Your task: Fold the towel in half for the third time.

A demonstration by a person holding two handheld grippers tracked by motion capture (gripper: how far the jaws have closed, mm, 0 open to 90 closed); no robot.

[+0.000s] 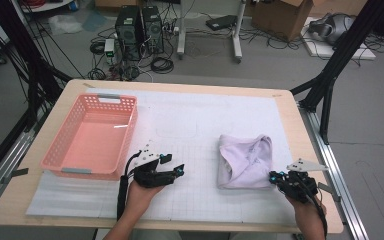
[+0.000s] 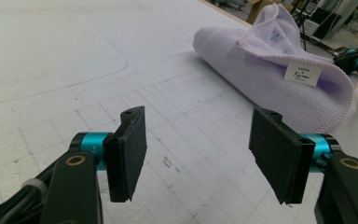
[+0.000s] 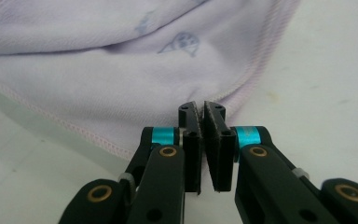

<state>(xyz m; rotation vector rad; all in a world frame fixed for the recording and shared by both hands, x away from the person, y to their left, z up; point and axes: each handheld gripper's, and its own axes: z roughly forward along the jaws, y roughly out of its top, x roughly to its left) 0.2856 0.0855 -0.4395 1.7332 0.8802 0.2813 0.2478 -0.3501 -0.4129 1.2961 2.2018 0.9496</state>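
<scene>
Towel (image 1: pixel 244 161) between 2 grippers
Right gripper (image 3: pixel 204 116), jaws pressed together and empty, sits at its hem; left gripper (image 2: pixel 198 156) gapes wide, farther off.

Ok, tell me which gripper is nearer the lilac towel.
Right. The right gripper sits at the lilac towel's near right edge; the left gripper is off to its left.

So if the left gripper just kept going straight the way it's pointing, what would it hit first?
Probably the folded lilac towel. The left gripper, its fingers wide open, looks over bare white gridded mat toward the towel's near folded side. Depth is unclear, so it might skim the mat first.
</scene>
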